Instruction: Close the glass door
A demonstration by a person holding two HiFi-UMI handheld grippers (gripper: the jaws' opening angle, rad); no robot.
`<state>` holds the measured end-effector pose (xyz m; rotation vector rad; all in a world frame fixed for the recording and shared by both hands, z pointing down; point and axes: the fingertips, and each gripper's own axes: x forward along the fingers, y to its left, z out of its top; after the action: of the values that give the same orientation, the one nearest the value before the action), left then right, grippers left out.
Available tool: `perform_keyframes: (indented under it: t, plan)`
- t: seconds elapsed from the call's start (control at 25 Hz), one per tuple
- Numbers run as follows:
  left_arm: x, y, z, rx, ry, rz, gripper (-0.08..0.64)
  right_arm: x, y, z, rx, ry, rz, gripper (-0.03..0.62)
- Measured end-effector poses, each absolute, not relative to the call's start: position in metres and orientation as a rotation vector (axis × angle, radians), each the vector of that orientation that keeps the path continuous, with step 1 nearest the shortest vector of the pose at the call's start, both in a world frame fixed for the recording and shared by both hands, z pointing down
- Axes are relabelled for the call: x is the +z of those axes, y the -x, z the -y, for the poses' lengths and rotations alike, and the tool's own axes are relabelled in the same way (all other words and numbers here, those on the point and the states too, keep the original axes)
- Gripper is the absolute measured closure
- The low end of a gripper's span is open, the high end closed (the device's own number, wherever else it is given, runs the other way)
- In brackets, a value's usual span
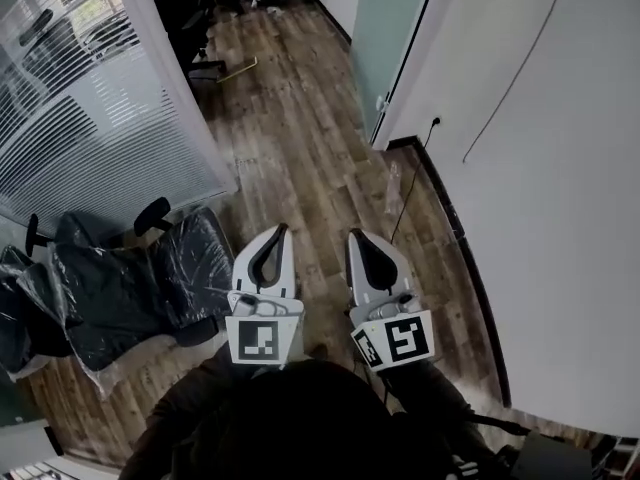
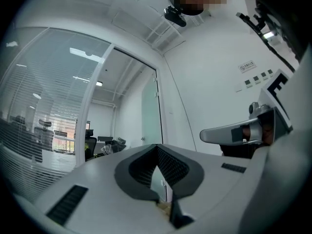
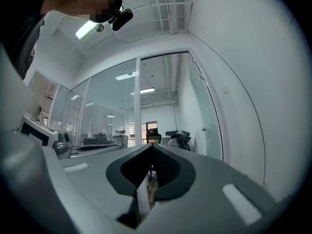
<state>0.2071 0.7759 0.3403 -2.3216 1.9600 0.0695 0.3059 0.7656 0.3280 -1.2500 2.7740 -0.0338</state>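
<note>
The brown wood-plank floor (image 1: 300, 138) fills most of the head view, with a plain white wall (image 1: 540, 168) along its right side. On the left stands a glass partition with horizontal white blinds (image 1: 90, 98) in a white frame.

The pale green frosted glass door (image 1: 392, 28) is a tall, dark-edged pane at the far end of the white wall, well ahead of both grippers. It stands open, and seems to be swung back near the wall, though the steep angle makes this hard to judge. A small fitting shows on its edge. The right gripper view shows the same pane to the right of the doorway.

Black office chairs wrapped in clear plastic (image 1: 130, 288) sit against the partition.

The left gripper (image 1: 283, 228) and right gripper (image 1: 352, 234), both white, are held side by side above the floor. Each has its jaws together with nothing between them.

A thin black cable (image 1: 412, 183) runs along the wall's foot.
</note>
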Motion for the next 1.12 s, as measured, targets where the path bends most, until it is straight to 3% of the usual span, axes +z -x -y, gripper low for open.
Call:
perform_keyframes:
  t: [0.68,1.12]
  plan:
    - [0.328,-0.104,-0.384,0.055,2.35,-1.926,0.564,0.299,-0.207,-0.37,-0.008,1.246,-2.754,0.591]
    - [0.357,-0.1,-0.097,0.0,2.38,-1.913,0.563,0.32,-0.205,-0.085,0.018,1.28,-2.734,0.591]
